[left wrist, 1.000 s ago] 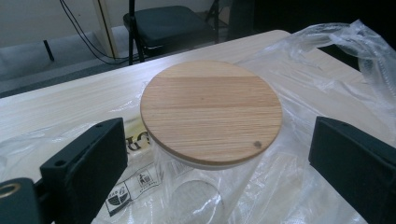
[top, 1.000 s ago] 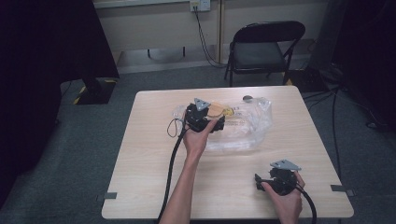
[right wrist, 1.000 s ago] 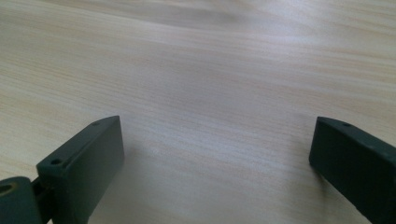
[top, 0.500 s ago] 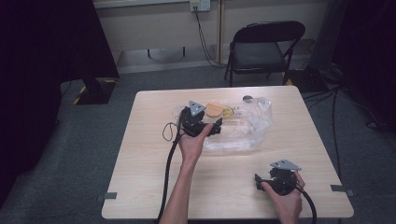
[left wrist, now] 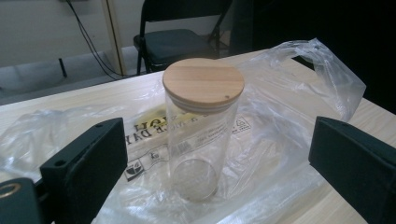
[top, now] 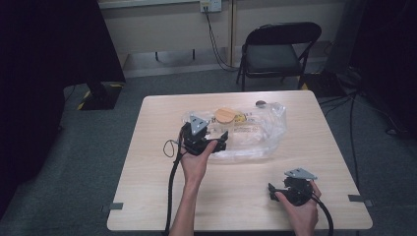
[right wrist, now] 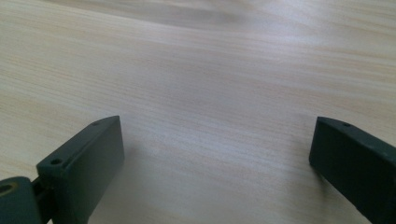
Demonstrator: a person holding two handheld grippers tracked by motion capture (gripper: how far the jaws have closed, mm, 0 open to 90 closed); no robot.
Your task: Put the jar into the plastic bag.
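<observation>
A clear glass jar (left wrist: 198,140) with a round wooden lid (left wrist: 203,83) stands upright on a crumpled clear plastic bag (left wrist: 299,93) at mid-table. In the high view the lid (top: 226,115) shows just beyond my left gripper (top: 220,140). In its own view, my left gripper (left wrist: 218,140) is open wide, its jaws on either side of the jar and short of it, touching nothing. My right gripper (top: 273,191) rests near the table's front right, and my right gripper (right wrist: 217,140) is open over bare wood, holding nothing.
The bag (top: 258,130) spreads over the table's middle and back right, with printed yellow packaging under it. A small dark round object (top: 260,103) lies near the far edge. A black folding chair (top: 280,54) stands behind the light wooden table (top: 147,187).
My left gripper has drawn back toward the person and slightly left, away from the jar. The right gripper has stayed put.
</observation>
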